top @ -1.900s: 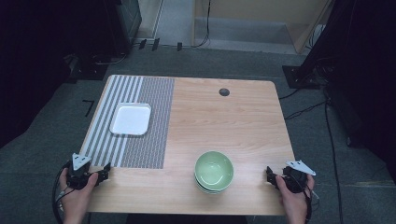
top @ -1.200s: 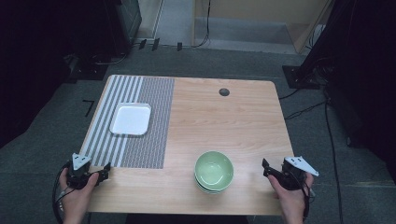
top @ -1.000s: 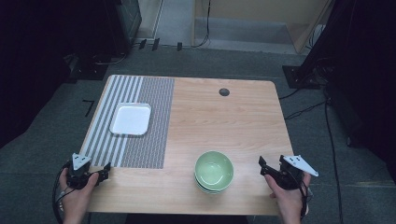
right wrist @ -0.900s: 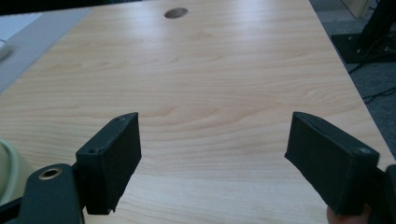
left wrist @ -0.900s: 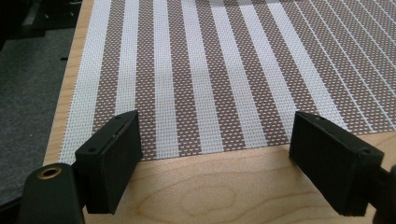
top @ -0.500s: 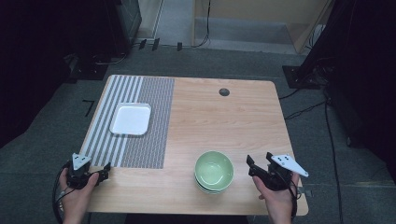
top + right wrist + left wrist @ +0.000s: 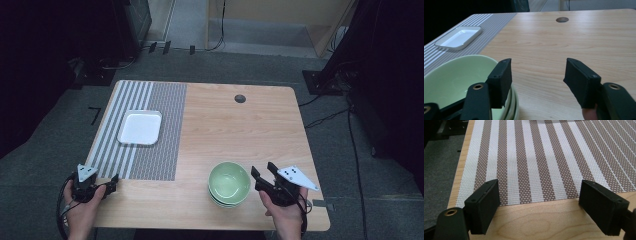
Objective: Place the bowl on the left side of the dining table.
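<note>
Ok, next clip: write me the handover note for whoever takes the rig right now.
Right tongs: jaws apart and just been closing, nothing between them, beside the rim of the stacked green bowls, one jaw at the rim's edge in the right gripper view; contact unclear.
Left tongs: open, idle at the near edge of the striped mat.
White tray sits on the mat, empty.
Done: right tongs brought next to the bowls.
Left: likely grasp the top bowl; nothing lifted yet.
</note>
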Action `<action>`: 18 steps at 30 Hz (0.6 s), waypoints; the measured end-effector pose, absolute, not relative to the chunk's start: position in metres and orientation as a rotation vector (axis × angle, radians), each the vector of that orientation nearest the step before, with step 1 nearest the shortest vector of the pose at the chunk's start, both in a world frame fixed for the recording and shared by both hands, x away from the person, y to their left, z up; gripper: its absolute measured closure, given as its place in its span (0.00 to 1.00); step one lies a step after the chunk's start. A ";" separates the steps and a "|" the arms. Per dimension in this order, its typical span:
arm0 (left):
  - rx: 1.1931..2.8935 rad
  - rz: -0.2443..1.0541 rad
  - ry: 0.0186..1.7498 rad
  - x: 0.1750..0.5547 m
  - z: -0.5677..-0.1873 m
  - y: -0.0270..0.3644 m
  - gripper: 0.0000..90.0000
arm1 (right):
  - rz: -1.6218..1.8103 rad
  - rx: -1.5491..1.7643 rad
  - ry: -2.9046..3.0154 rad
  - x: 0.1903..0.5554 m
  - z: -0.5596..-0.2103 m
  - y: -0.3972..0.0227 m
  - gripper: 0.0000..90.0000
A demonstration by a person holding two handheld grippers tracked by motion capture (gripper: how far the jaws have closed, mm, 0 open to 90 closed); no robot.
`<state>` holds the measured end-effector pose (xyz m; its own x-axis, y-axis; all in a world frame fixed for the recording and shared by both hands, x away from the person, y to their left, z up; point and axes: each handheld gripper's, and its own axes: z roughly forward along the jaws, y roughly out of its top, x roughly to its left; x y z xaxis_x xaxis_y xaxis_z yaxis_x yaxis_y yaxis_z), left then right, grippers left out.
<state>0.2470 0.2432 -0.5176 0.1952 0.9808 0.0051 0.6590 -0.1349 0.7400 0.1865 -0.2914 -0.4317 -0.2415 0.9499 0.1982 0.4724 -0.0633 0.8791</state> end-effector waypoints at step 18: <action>1.747 0.664 1.521 0.242 -0.495 0.231 0.19 | 1.406 1.504 1.815 0.187 -0.433 -0.283 0.74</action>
